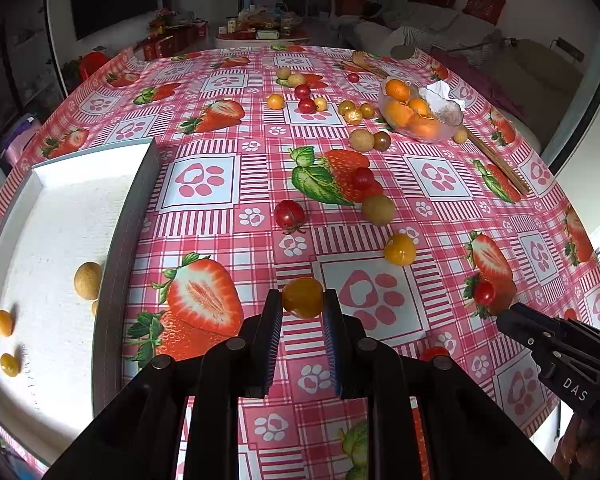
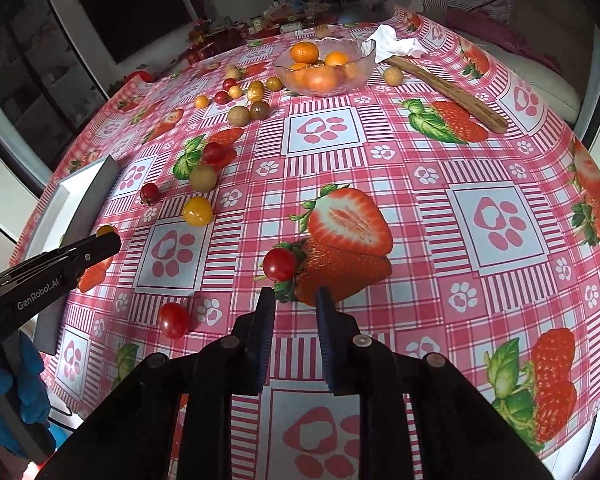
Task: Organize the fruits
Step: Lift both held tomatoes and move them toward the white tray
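My left gripper (image 1: 302, 300) is shut on a yellow-orange cherry tomato (image 1: 302, 297) and holds it above the tablecloth, just right of the white tray (image 1: 60, 200). The tray holds a tan longan (image 1: 87, 280) and two small yellow tomatoes (image 1: 3, 322). My right gripper (image 2: 295, 300) is open and empty, its fingertips just below a red cherry tomato (image 2: 279, 264) on the cloth. Another red tomato (image 2: 173, 320) lies to its left. Several tomatoes and longans lie scattered toward the far side.
A glass bowl (image 2: 360, 68) with oranges stands at the far side, with a crumpled tissue (image 2: 396, 45) and a wooden utensil (image 2: 448, 92) beside it. The left gripper (image 2: 60, 264) shows at the left edge of the right wrist view.
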Demonstrator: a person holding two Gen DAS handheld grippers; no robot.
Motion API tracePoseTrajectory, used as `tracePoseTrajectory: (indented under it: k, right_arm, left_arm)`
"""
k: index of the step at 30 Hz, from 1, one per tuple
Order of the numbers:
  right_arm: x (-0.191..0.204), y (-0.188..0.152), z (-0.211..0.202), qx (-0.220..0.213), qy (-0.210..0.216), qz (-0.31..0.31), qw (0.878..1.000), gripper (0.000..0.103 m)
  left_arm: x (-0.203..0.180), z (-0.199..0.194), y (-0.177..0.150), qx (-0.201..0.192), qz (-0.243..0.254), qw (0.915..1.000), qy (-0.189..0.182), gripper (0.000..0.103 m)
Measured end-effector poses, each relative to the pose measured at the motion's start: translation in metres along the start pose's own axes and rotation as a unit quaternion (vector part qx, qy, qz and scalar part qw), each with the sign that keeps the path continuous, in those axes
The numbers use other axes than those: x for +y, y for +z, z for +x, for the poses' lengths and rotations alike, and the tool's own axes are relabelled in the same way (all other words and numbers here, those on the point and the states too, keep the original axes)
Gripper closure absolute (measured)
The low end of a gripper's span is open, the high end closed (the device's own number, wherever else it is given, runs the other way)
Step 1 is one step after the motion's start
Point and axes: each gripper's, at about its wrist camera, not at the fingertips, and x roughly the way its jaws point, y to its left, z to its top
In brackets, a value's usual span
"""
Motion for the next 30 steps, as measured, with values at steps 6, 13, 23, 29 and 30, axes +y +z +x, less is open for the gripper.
tracePoseTrajectory:
  k: [6,13,23,29,30]
  right_arm:
    - [-0.001,0.002,0.001,0.001,0.002,0.001,1.000,0.079]
    - [0.013,0.011,0.018,0.000,-0.010,-0.024,1.000,0.067]
    - [0.015,0.017,0.018,0.003,-0.021,-0.017,1.000,0.082]
    - [0.031,0.021,0.004,-0.001,0.006,-0.020,1.000,0.082]
    - [0.035,0.022,0.002,-0.001,0.014,-0.021,1.000,0.082]
  left_arm:
    - [0.004,-0.012,-0.011,-0.003,0.003,1.0000,0.003,0.081]
    - [0.014,-0.026,-0.019,-0.010,-0.005,0.9999,0.006,0.081]
    - [0.030,-0.036,-0.023,-0.018,-0.014,0.9997,0.007,0.081]
    - [0.050,-0.048,-0.029,-0.026,-0.025,0.9992,0.015,0.081]
    - [0.057,-0.050,-0.030,-0.028,-0.029,0.9990,0.018,0.081]
